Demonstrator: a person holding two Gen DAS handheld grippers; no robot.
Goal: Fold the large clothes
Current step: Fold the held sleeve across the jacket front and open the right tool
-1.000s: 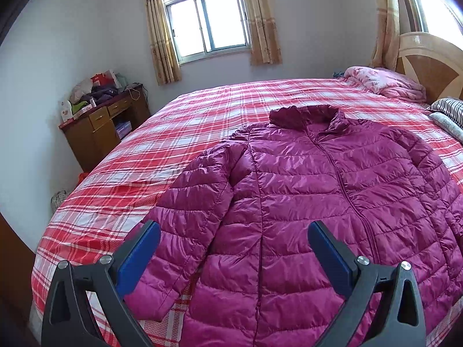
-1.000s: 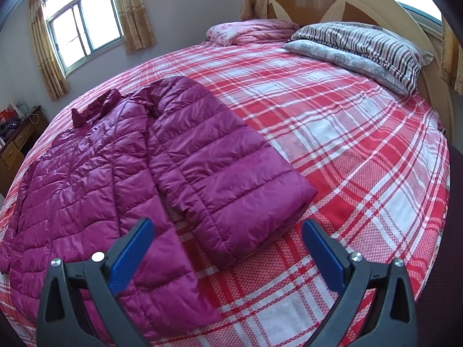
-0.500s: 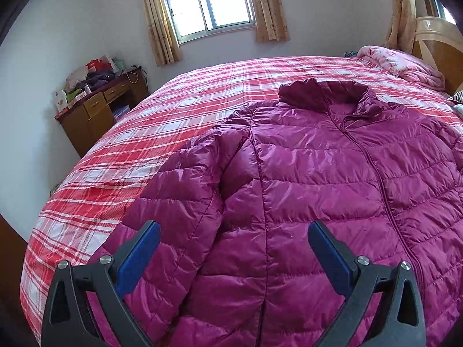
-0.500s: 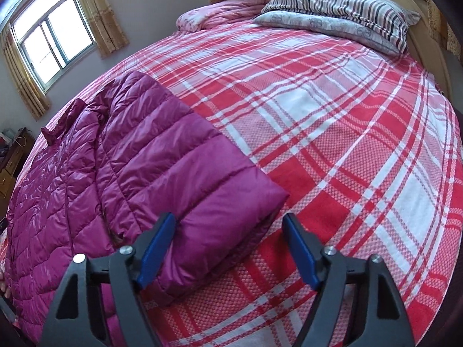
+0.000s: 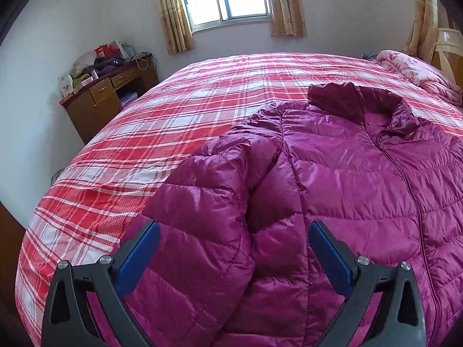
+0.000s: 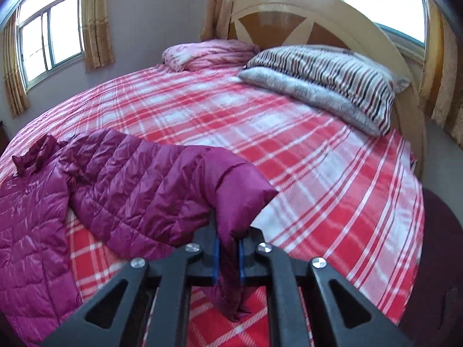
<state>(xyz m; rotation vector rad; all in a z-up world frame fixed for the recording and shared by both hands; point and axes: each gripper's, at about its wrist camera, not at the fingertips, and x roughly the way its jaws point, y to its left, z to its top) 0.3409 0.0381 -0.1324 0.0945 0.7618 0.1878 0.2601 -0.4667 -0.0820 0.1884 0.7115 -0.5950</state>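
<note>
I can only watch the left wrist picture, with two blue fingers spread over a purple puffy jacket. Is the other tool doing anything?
Observer: Yes. The right gripper is shut on the end of the jacket's right sleeve, which rises off the plaid bedsheet.
Operator: Is anything else over on that side of the bed?
Observer: A striped pillow lies on a grey one by the wooden headboard.
Operator: And my own tool, has it grabbed anything?
Observer: No. The left gripper is open above the left sleeve.
</note>
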